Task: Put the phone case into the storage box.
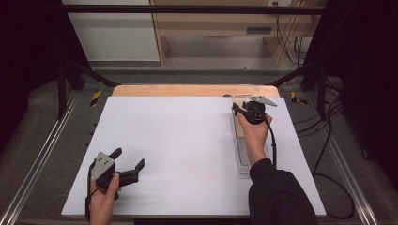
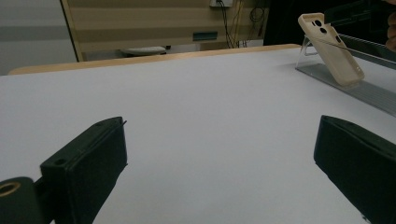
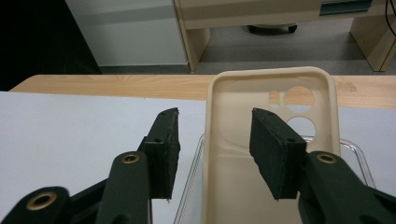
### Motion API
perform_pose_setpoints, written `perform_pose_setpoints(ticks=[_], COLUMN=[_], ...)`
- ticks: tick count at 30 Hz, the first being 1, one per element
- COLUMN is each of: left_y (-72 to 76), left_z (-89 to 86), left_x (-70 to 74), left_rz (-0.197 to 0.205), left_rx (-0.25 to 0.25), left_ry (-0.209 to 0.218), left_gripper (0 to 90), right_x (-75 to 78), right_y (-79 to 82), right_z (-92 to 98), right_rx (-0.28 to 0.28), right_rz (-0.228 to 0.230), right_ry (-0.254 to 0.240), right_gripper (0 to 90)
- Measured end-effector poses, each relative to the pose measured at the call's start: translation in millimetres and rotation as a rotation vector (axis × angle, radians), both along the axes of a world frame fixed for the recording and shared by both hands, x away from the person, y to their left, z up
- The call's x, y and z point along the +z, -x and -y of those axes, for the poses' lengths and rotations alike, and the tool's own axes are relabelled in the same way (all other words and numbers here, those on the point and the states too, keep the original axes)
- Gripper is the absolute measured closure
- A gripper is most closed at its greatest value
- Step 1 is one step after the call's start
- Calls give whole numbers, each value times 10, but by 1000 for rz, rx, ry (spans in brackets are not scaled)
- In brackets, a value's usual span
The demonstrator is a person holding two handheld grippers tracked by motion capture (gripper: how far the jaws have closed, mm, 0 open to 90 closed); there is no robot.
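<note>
A cream phone case (image 3: 243, 98) leans upright in a long clear stand (image 1: 244, 161) at the right side of the white mat (image 1: 178, 145). My right gripper (image 3: 215, 122) is at the case (image 1: 239, 127), open, with the case's left rim between the two pads and a gap on each side. From above, the right gripper (image 1: 240, 108) sits over the top of the case. My left gripper (image 1: 128, 158) rests near the mat's front left corner, open and with nothing in it. Beyond its wide jaws (image 2: 224, 128), the case (image 2: 334, 49) stands tilted on the stand (image 2: 345, 86) at the far right.
A wooden table edge (image 1: 192, 90) runs along the back of the mat. Black frame posts (image 1: 61, 89) stand at both back corners, and cables (image 1: 328, 140) trail down the right side. A wooden shelf unit (image 1: 225, 23) stands behind the table.
</note>
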State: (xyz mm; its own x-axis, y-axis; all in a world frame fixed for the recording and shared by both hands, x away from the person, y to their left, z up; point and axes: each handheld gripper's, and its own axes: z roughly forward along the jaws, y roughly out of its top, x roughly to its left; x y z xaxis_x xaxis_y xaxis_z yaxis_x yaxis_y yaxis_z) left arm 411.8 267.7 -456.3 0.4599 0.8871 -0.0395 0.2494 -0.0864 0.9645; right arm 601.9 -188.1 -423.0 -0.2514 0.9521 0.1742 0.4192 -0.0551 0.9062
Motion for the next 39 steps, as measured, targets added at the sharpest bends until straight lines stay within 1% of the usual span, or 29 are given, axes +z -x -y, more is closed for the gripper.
perform_pose_setpoints(ticks=[6,8,9,10,11,12,16,17,19,22,24,25,26,30,31,33,36,37,39], left_y=[-1,-2,-2,-2,-2,-1,-1,-1,-2,-2,-2,-2,-1,-2,-2,-2,-3,-3,-3], left_z=[0,0,0,0,0,1,1,1,2,3,3,2,2,1,1,1,2,3,3], left_x=[-2,-2,-2,-2,-2,-2,-2,-3,-3,-3,-4,-4,-3,-4,-4,-4,-4,-5,-5], left_rz=[-1,-1,-1,-1,-1,-1,-1,-2,-2,-1,-2,-1,-2,-2,-1,-1,-1,-2,-2], left_rx=[3,3,3,2,2,2,3,2,2,2,2,3,2,3,3,3,3,3,3], left_ry=[0,-1,-1,-1,-2,-2,-3,-3,-4,-4,-3,-3,-3,-3,-3,-3,-4,-3,-3], left_gripper=[24,24,24,24,24,24,24,24,24,24,24,24,24,24,23,23,23,23,23], right_x=[47,62,78,78,89,89,117,117,124,133,137,142,142,146,151,158,166,177,183], right_y=[26,35,45,45,53,53,72,72,75,84,87,88,88,86,90,96,105,111,115], right_z=[15,16,16,16,19,19,31,31,31,35,38,40,40,46,54,58,58,63,66], right_rx=[-1,-7,-18,-18,-24,-24,-25,-25,-21,-20,-20,-16,-16,-21,-19,-13,-7,-3,-2], right_rz=[12,16,24,24,25,25,30,30,29,34,33,32,32,17,12,5,4,-3,-1], right_ry=[-6,-7,10,10,17,17,17,17,15,32,30,26,26,29,22,12,12,-3,-8], right_gripper=[433,381,357,357,328,328,263,263,236,208,184,158,158,108,90,83,81,82,82])
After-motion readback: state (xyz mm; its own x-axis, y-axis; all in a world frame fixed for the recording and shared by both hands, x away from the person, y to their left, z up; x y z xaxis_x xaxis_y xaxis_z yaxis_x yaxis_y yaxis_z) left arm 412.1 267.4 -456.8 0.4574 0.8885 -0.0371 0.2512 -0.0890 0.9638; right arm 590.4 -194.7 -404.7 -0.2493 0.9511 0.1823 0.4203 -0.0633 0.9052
